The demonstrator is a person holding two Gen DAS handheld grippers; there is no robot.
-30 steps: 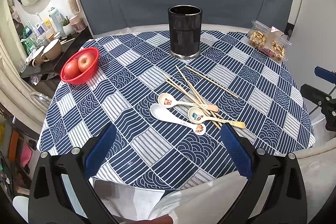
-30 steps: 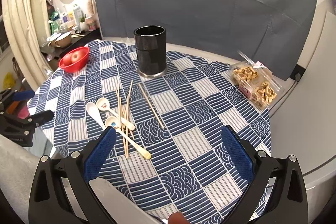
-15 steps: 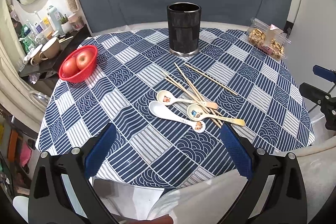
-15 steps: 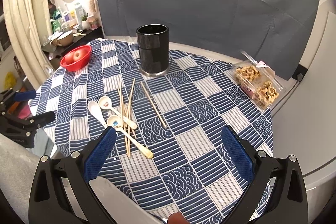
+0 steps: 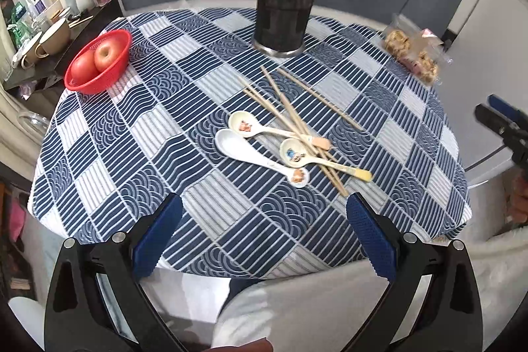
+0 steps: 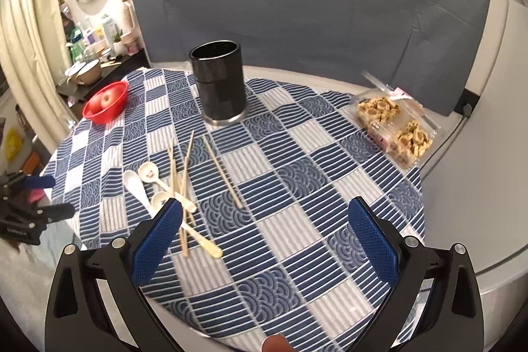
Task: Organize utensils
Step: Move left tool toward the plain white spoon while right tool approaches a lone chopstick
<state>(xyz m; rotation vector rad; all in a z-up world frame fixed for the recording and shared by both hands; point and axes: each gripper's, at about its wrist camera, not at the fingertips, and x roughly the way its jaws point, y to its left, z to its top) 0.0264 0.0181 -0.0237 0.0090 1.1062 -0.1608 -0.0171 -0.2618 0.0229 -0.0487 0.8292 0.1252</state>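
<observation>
Left wrist view
- Left gripper [image 5: 264,233]: spread wide, holding nothing, hanging over the near edge of the table [image 5: 231,249].
- Spoons [image 5: 260,147]: three lie mid-table, tangled with the chopsticks [image 5: 290,117], some sticks crossing over the handles.
- Holder [image 5: 285,18]: black cylinder, upright at the far side, well apart from the pile; nothing shows above its rim.
- Right gripper [image 5: 498,121]: seen at the right edge, off the table.

Right wrist view
- Right gripper [image 6: 264,233]: fully parted, empty; its left pad sits in front of the pile's near end.
- Lone chopstick [image 6: 222,170]: lies apart from the rest.
- Apple basket [image 6: 105,101], snack box [image 6: 392,127]: at the table's edges.

Risks
- Crossed pieces: lifting one will likely drag or flick its neighbours.
- Thin sticks: flat on cloth, easy to miss or pinch fabric.
- Glazed spoons: may slip from the pads.
</observation>
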